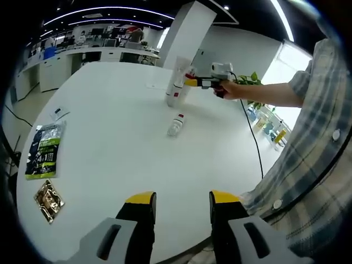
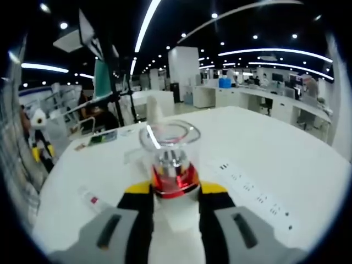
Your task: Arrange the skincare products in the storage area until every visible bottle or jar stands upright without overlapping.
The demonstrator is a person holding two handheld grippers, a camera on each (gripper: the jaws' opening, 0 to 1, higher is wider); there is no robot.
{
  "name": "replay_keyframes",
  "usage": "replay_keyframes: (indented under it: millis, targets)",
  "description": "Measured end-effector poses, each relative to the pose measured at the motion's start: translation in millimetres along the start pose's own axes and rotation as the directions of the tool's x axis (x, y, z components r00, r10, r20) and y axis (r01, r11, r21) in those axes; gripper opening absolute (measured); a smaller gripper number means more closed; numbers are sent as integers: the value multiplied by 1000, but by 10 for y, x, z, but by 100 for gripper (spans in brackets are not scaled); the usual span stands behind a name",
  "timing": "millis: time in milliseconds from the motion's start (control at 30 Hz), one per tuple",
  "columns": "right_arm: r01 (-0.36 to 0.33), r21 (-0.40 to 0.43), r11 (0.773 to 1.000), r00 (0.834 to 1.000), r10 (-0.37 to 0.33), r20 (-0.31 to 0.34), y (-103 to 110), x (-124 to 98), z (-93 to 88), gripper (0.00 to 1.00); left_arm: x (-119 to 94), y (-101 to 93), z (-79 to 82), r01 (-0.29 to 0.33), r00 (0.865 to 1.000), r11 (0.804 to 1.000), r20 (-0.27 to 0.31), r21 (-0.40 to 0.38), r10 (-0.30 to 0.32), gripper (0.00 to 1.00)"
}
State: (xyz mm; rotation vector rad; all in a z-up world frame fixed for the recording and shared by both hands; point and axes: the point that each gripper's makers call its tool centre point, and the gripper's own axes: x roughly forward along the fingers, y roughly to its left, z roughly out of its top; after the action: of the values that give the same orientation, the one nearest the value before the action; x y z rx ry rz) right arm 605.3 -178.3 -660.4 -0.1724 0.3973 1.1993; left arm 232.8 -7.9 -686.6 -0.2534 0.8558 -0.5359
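The right gripper [image 2: 175,195] has its fingers closed on the white bottle with a red band and clear cap [image 2: 171,170], seemingly upright on the white table [image 1: 110,121]. The left gripper [image 1: 180,204] has its fingers parted, holding nothing. At its 12 o'clock a small clear bottle [image 1: 175,126] lies flat, bare tabletop all around.

A white bottle [image 1: 175,92] with a red band and a clear cap stands upright on the white table [image 1: 121,143], far side, clamped between the jaws of the right hand-held gripper [image 1: 190,82]. In the right gripper view the same bottle [image 2: 171,176] shows its chrome neck under the clear cap. A small clear bottle [image 1: 175,125] with a red-marked label lies on its side, near the standing one but apart from it.
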Motion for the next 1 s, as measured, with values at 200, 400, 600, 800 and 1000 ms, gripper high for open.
replay_keyframes:
  millis: [200, 400, 600, 800, 1000]
  targets:
    - [-9, -13, 1000, 1000, 9, 8, 9, 3, 3, 30, 1, 6, 9, -5, 1000, 1000, 5, -3, 5, 40]
    - [18, 3, 1000, 1000, -18, 9, -23, -19, 25, 38, -9, -29, 32, -5, 1000, 1000, 8, 0, 5, 41]
    - [58, 50, 997, 998, -58, -12, -11, -146, -99, 42, -36, -49, 6, -6, 1000, 1000, 6, 11, 6, 42]
    - [122, 182, 976, 993, -121, -14, 236, -366, -349, 38, -69, -40, 18, 5, 1000, 1000, 19, 27, -6, 43]
    - [134, 414, 900, 990, -135, -27, 776, -573, -552, 40, -47, -10, 136, 29, 999, 998, 38, 49, -31, 43]
